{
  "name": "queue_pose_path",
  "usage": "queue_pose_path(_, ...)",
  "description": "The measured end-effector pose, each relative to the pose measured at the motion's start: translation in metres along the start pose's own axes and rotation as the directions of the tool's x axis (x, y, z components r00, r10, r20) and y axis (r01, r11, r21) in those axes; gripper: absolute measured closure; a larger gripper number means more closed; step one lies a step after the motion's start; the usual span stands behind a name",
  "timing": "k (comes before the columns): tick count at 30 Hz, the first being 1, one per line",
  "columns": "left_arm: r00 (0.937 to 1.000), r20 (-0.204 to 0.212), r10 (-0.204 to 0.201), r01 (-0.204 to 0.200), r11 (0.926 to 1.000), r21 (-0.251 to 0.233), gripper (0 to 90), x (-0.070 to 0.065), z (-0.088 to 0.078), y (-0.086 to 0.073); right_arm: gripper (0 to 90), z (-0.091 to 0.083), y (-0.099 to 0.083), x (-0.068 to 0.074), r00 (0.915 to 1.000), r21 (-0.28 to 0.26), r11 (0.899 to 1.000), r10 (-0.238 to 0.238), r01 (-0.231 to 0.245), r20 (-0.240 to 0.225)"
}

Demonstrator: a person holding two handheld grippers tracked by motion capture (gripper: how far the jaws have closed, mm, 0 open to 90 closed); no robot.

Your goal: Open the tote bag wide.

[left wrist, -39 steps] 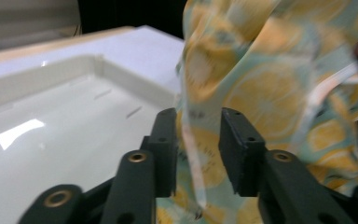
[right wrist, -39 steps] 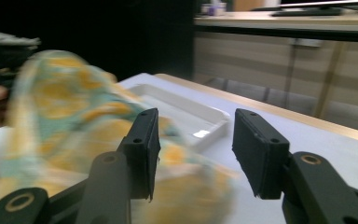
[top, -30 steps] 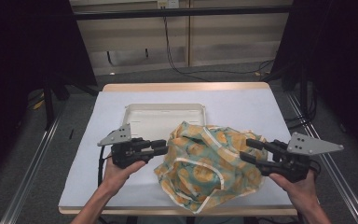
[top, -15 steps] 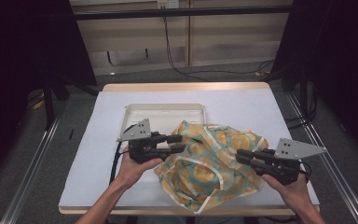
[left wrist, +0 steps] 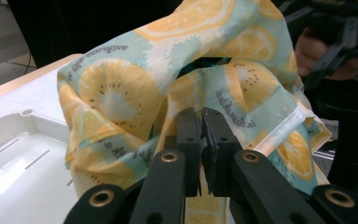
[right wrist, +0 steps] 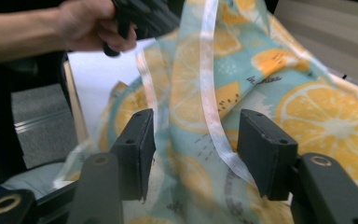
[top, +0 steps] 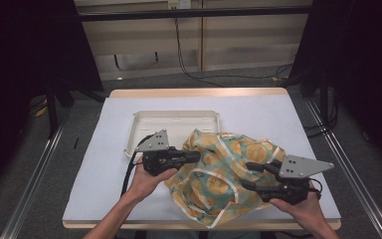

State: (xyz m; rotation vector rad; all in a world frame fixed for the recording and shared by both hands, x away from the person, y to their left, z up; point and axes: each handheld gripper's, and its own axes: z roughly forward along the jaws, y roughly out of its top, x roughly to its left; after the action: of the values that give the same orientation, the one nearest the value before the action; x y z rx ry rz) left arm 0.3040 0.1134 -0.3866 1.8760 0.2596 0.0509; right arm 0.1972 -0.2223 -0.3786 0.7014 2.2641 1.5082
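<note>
A cloth point(top: 229, 174) printed with orange and kiwi slices on teal, with a white hem, lies bunched on the white table cover. My left gripper point(top: 196, 156) reaches into its left edge. In the left gripper view its jaws point(left wrist: 201, 114) have just been closing and stand together on a fold of the cloth point(left wrist: 116, 93), which rises around the tips. My right gripper point(top: 247, 175) is at the cloth's right side. Its jaws point(right wrist: 196, 126) have just been opening and stand wide apart, with the cloth point(right wrist: 307, 107) and its white hem between them, pads not pressing.
A shallow white tray point(top: 144, 119) sits just behind the cloth, its near corner by the left gripper point(left wrist: 23, 140). The table's wooden front edge point(top: 129, 225) runs under both forearms. Dark stands and cables flank the table.
The left gripper moved right from beside the cloth into its left edge. The right gripper sank toward the front edge, shut, then opened its jaws. The cloth's left side bunched up.
</note>
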Motion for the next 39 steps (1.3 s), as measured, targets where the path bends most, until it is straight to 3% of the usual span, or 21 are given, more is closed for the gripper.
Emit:
queue_pose_path(1, 0.9999, 0.015, -0.004, 0.004, 0.9999, -0.012, 85.2, 0.0, 0.0, 0.0, 49.5, 0.003, -0.001, 0.0, 1.0, 0.009, 1.0, -0.004, 0.003, 0.005)
queue_pose_path(2, 1.0, 0.001, -0.002, 0.002, 1.0, -0.005, 82.4, -0.001, -0.002, 0.002, 55.9, 0.005, -0.002, 0.0, 0.9999, 0.017, 1.0, -0.011, 0.01, 0.011)
queue_pose_path(5, 0.9997, 0.022, 0.008, -0.008, 0.9995, -0.031, 72.1, -0.005, -0.002, 0.007, 84.9, 0.004, -0.001, -0.004, 1.0, -0.001, 1.0, 0.001, -0.001, 0.003)
queue_pose_path(8, 0.9989, 0.039, 0.024, -0.022, 0.9982, -0.055, 69.9, -0.01, -0.003, 0.015, 89.2, -0.004, 0.003, -0.008, 0.9998, -0.037, 0.999, 0.019, -0.02, -0.011)
queue_pose_path(10, 0.9987, 0.043, 0.027, -0.024, 0.9979, -0.06, 68.0, -0.011, -0.002, 0.019, 89.8, -0.012, 0.008, -0.01, 0.9998, -0.058, 0.998, 0.017, -0.016, 0.007)
queue_pose_path(12, 0.999, 0.016, 0.042, -0.041, 0.9979, -0.05, 64.5, -0.01, 0.0, 0.022, 89.9, -0.02, 0.013, -0.015, 0.9996, -0.079, 0.997, 0.021, -0.019, 0.02)
queue_pose_path(14, 0.9989, 0.023, 0.04, -0.038, 0.9973, -0.063, 61.1, -0.007, 0.004, 0.024, 89.8, -0.026, 0.017, -0.021, 0.9988, -0.092, 0.995, 0.027, -0.023, 0.042)
queue_pose_path(15, 0.9993, 0.013, 0.035, -0.034, 0.9973, -0.064, 58.1, -0.007, 0.006, 0.025, 89.8, -0.03, 0.02, -0.025, 0.9976, -0.1, 0.995, 0.033, -0.027, 0.06)
queue_pose_path(16, 0.9993, 0.007, 0.036, -0.036, 0.9977, -0.058, 47.8, -0.005, 0.01, 0.026, 89.8, -0.037, 0.023, -0.034, 0.9952, -0.13, 0.991, 0.051, -0.04, 0.084)
queue_pose_path(21, 0.9985, -0.002, 0.055, -0.055, 0.9978, -0.035, 44.7, -0.006, 0.015, 0.025, 89.9, -0.044, 0.025, -0.053, 0.9885, -0.145, 0.987, 0.084, -0.065, 0.126)
queue_pose_path(23, 0.9968, -0.016, 0.078, -0.078, 0.9968, -0.016, 45.7, -0.009, 0.018, 0.025, 89.8, -0.047, 0.023, -0.062, 0.9837, -0.162, 0.983, 0.104, -0.08, 0.146)
queue_pose_path(25, 0.9957, -0.005, 0.093, -0.093, 0.9957, -0.002, 54.6, -0.011, 0.017, 0.025, 89.8, -0.048, 0.021, -0.074, 0.9767, -0.167, 0.982, 0.12, -0.09, 0.178)
queue_pose_path(27, 0.9952, -0.008, 0.097, -0.097, 0.9952, 0.003, 56.9, -0.011, 0.015, 0.025, 89.8, -0.048, 0.021, -0.076, 0.9749, -0.171, 0.98, 0.128, -0.097, 0.182)
queue_pose_path(29, 0.9951, -0.016, 0.098, -0.098, 0.9952, -0.007, 64.8, -0.012, 0.01, 0.025, 89.7, -0.048, 0.017, -0.088, 0.9638, -0.177, 0.977, 0.155, -0.118, 0.217)
queue_pose_path(32, 0.9949, -0.001, 0.101, -0.101, 0.9949, -0.008, 65.6, -0.012, 0.007, 0.026, 89.7, -0.047, 0.013, -0.095, 0.9579, -0.181, 0.974, 0.179, -0.139, 0.225)
queue_pose_path(33, 0.9947, -0.002, 0.102, -0.102, 0.9946, -0.016, 65.6, -0.012, 0.007, 0.026, 89.8, -0.045, 0.008, -0.1, 0.9493, -0.162, 0.976, 0.181, -0.143, 0.257)
queue_pose_path(34, 0.9952, 0.004, 0.098, -0.098, 0.995, -0.018, 65.6, -0.013, 0.006, 0.027, 89.8, -0.045, 0.008, -0.1, 0.9493, -0.162, 0.976, 0.181, -0.143, 0.257)
queue_pose_path(35, 0.9951, 0.021, 0.097, -0.097, 0.9952, -0.018, 65.8, -0.014, 0.005, 0.027, 89.8, -0.041, 0.003, -0.104, 0.9427, -0.139, 0.978, 0.187, -0.153, 0.276)
queue_pose_path(39, 0.9941, 0.021, 0.106, -0.106, 0.9943, 0.009, 66.1, -0.015, 0.005, 0.025, 89.9, -0.035, -0.007, -0.108, 0.9387, -0.118, 0.976, 0.209, -0.183, 0.274)
